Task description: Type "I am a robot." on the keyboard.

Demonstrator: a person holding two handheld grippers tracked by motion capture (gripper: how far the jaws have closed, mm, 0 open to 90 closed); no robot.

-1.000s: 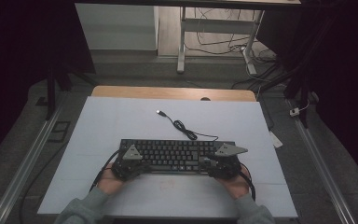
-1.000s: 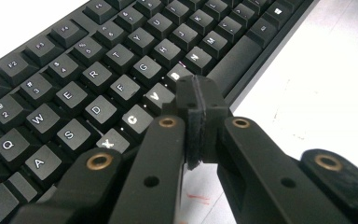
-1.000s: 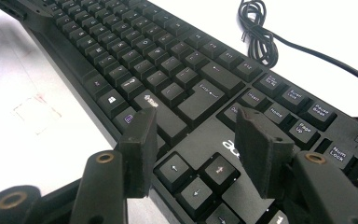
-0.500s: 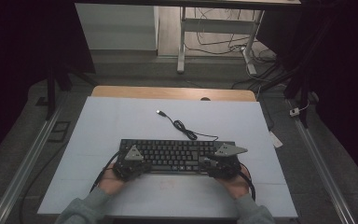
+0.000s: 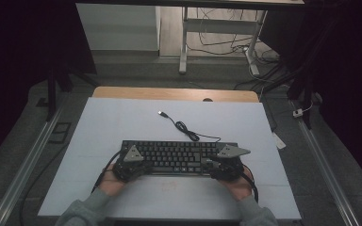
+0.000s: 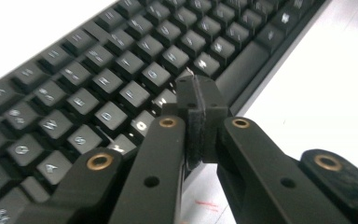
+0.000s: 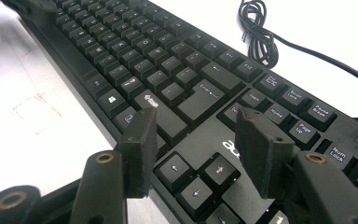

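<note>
A black keyboard (image 5: pixel 179 157) lies across the white tabletop (image 5: pixel 122 122), and its cable (image 5: pixel 188 132) coils behind it to a loose USB plug (image 5: pixel 160 113). My left gripper (image 5: pixel 134 162) rests at the keyboard's left front edge. In the left gripper view (image 6: pixel 199 100) its pads are pressed together with nothing between them, just above the bottom key row by the space bar (image 6: pixel 247 63). My right gripper (image 5: pixel 221 162) is at the keyboard's right front. Its jaws stand open (image 7: pixel 196 135) over the arrow keys (image 7: pixel 196 179), holding nothing.
Faint red pen marks (image 7: pixel 32 109) show on the tabletop in front of the keyboard. A wooden strip (image 5: pixel 174 93) runs along the table's far edge. Metal rails (image 5: pixel 28 160) flank the table, and desk legs with cables (image 5: pixel 226 42) stand beyond it.
</note>
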